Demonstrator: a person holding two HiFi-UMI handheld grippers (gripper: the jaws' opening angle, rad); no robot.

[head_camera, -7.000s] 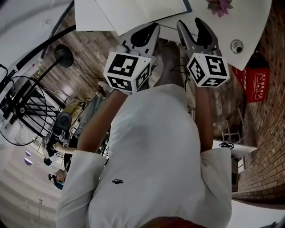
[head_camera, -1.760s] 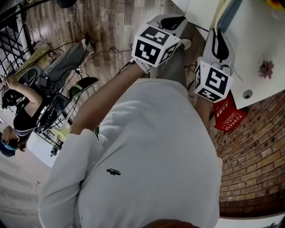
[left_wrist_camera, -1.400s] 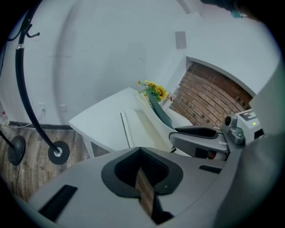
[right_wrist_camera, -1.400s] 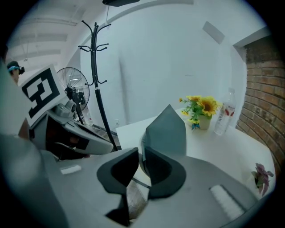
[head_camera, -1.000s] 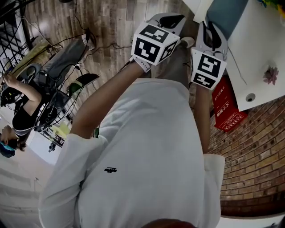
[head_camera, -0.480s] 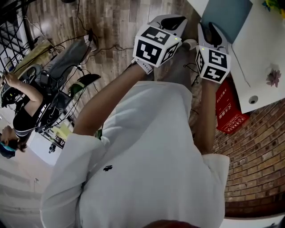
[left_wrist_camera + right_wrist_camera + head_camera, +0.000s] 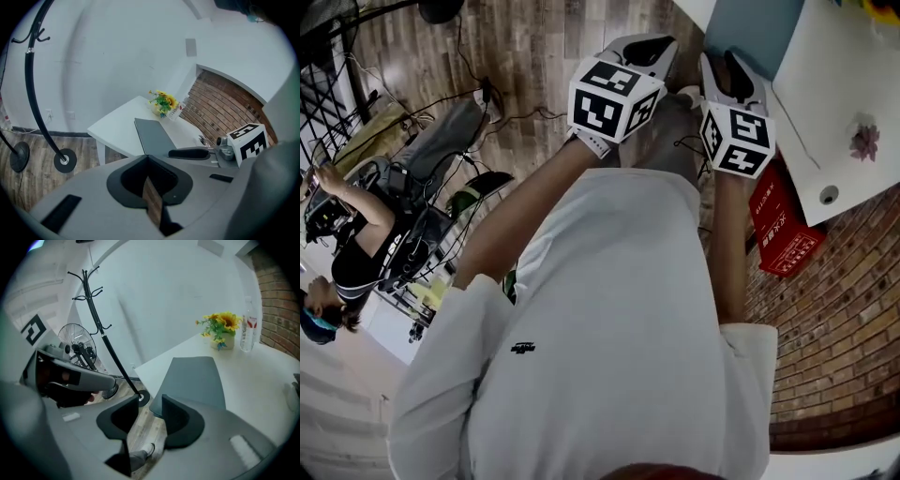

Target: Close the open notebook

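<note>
At the far left of the head view another person (image 7: pixel 342 253) is among cables on the brown wooden plank floor (image 7: pixel 534 47). Next comes the left tongs (image 7: pixel 642 47), grey with a black-and-white marker cube, held out over the floor short of the counter. In its own view the two jaw tips meet with nothing gripped, and only a sliver of floor shows lower down between the finger bodies. Just beside it to the right is the right tongs (image 7: pixel 727 67), with a like cube, its tips at the near edge of the white counter (image 7: pixel 834 84). Its jaws stand apart and are opening; between them only floor and a shoe (image 7: pixel 148 450) show. The flat grey-blue notebook (image 7: pixel 750 28) lies closed on the counter, close to the near edge and corner, straight ahead of the right tongs. Its near corner shows just past the right-hand jaw, outside the gap. Further right on the counter lies a small pink flower (image 7: pixel 865 141), well apart from the notebook. At the counter's far end stand a pot of yellow flowers (image 7: pixel 219 329) and a clear plastic bottle (image 7: pixel 247 331). Below the counter a red box (image 7: pixel 783 225) sits by the red brick wall (image 7: pixel 834 337)
</note>
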